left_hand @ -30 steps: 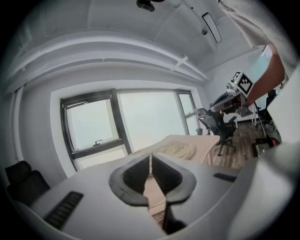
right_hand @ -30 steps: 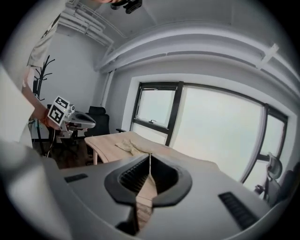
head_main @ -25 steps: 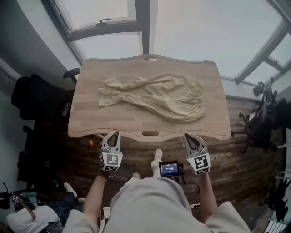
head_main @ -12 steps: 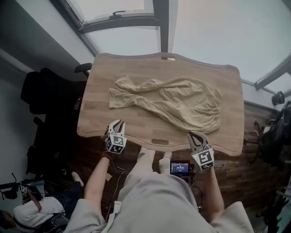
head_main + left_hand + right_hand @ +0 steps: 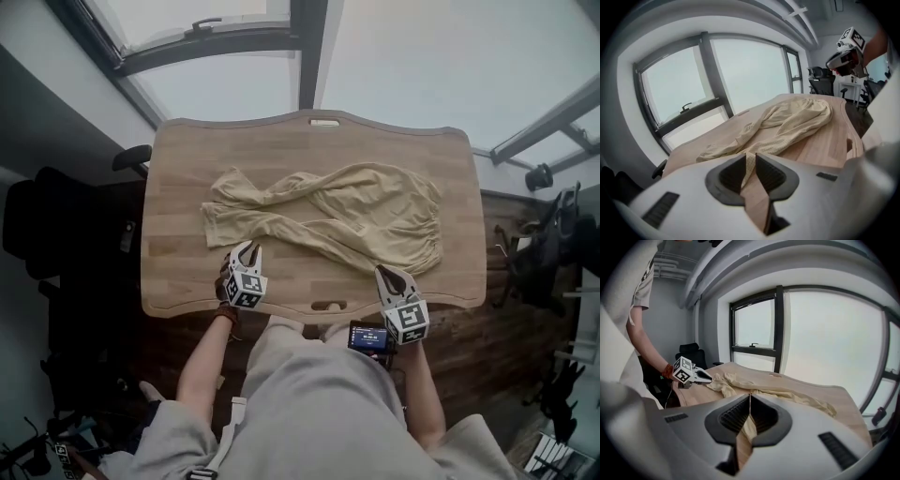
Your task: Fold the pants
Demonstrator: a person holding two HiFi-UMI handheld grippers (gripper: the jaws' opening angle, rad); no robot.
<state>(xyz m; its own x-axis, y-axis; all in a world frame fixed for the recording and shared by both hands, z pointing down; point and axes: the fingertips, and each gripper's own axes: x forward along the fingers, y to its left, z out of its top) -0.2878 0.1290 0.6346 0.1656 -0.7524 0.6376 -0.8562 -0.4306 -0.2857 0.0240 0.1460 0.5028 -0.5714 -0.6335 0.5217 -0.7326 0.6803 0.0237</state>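
**Q:** How do the pants (image 5: 328, 216) lie?

**A:** They are beige and crumpled. The legs twist toward centre left and the gathered waistband sits at centre right, across the middle of the wooden bench (image 5: 178, 281).

**Q:** And the jaws?

**A:** On the left gripper (image 5: 246, 247), below the legs, the jaws stand a narrow gap apart and are empty. On the right gripper (image 5: 383, 273), near the waistband, the jaws are closed together and empty. Their marker cubes carry square black-and-white codes. Text on the small screen (image 5: 367, 337) is too small to read.

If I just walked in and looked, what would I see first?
You'd first see the crumpled beige pants lying across the middle of the wooden table, with their twisted legs pointing left in the head view. Then you'd spot two grippers with black-and-white marker cubes at the table's near edge. The left gripper has its jaws slightly apart, the right gripper is shut, and neither holds the cloth.
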